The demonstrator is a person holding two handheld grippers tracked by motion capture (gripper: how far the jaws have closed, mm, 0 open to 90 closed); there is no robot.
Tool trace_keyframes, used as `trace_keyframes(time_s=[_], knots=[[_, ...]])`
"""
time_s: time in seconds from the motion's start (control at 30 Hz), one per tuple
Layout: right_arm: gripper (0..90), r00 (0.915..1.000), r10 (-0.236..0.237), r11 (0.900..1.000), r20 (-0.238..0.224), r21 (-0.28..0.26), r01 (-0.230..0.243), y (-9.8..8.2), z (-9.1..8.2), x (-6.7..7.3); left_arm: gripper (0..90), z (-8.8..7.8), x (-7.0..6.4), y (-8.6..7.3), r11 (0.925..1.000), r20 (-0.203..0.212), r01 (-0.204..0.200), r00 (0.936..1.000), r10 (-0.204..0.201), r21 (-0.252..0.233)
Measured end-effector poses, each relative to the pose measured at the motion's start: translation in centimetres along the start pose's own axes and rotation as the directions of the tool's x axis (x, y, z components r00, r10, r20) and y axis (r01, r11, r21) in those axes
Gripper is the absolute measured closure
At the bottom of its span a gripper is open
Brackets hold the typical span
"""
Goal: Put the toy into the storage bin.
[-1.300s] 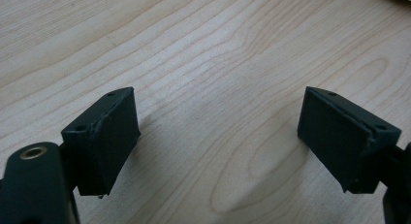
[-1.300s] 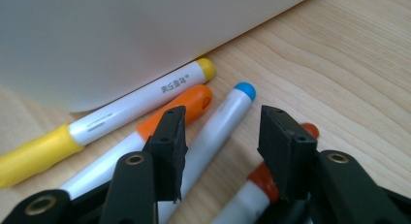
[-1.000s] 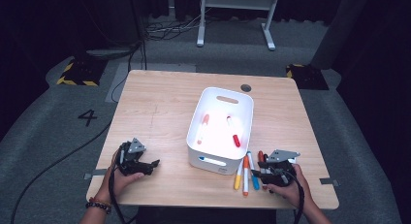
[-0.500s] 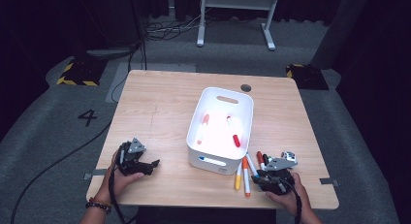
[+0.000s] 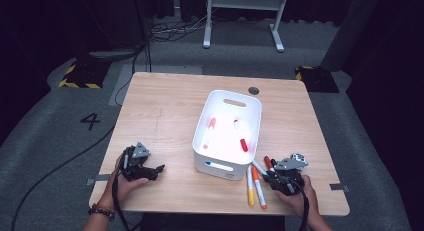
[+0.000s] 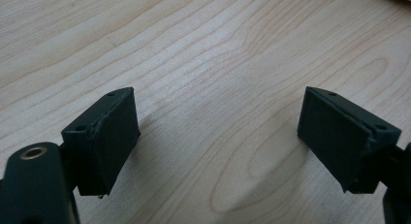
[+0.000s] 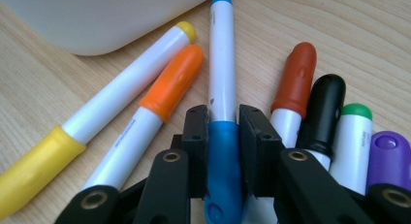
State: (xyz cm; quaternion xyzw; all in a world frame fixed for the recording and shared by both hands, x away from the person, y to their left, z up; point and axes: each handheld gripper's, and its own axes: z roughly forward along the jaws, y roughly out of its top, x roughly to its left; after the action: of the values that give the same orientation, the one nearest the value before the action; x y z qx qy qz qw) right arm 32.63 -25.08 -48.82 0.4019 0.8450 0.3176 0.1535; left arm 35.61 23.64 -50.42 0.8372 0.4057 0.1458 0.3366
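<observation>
My right gripper (image 7: pixel 223 122) is shut on a blue-capped white marker (image 7: pixel 222 88) that lies flat on the wood, pointing at the white bin (image 7: pixel 97 15). Its jaws have just been closing, with that marker between them. Yellow (image 7: pixel 111 107) and orange (image 7: pixel 165 88) markers lie to its left; red-brown (image 7: pixel 293 83), black (image 7: pixel 324 105), green (image 7: pixel 353 136) and purple (image 7: pixel 390 153) ones lie to its right. From above, the right gripper (image 5: pixel 274 178) sits at the bin's (image 5: pixel 227 167) near right corner. My left gripper (image 5: pixel 150 170) rests open on bare wood (image 6: pixel 203 64), nothing between its pads.
Inside the bin lie an orange-capped marker (image 5: pixel 209 132) and a red-capped one (image 5: pixel 240 135). The table's near edge (image 5: pixel 220 211) runs just below both hands. A dark round grommet (image 5: pixel 254 90) marks the far side behind the bin.
In the high view the right gripper has dipped slightly down among the markers. The left gripper has kept still.
</observation>
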Motion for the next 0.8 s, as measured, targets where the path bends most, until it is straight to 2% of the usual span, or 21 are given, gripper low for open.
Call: trace_keyframes(time_s=[0.2,0.5,0.8], knots=[[74.4,0.9996,0.012,1.0,-0.025,-0.026,-0.012,0.2,-0.4,-0.5,14.9,0.0,0.0,0.0,1.0,0.001,-0.002,1.0,0.002,-0.002],[74.4,0.9997,0.011,0.997,-0.02,-0.079,-0.013,0.8,-1.5,-1.4,14.9,0.0,0.0,0.0,1.0,0.001,-0.002,1.0,0.002,-0.001],[74.5,0.9992,0.002,0.994,-0.039,-0.113,-0.007,1.2,-2.4,-2.2,14.9,0.0,0.0,0.0,1.0,0.0,-0.001,1.0,0.001,-0.002]])
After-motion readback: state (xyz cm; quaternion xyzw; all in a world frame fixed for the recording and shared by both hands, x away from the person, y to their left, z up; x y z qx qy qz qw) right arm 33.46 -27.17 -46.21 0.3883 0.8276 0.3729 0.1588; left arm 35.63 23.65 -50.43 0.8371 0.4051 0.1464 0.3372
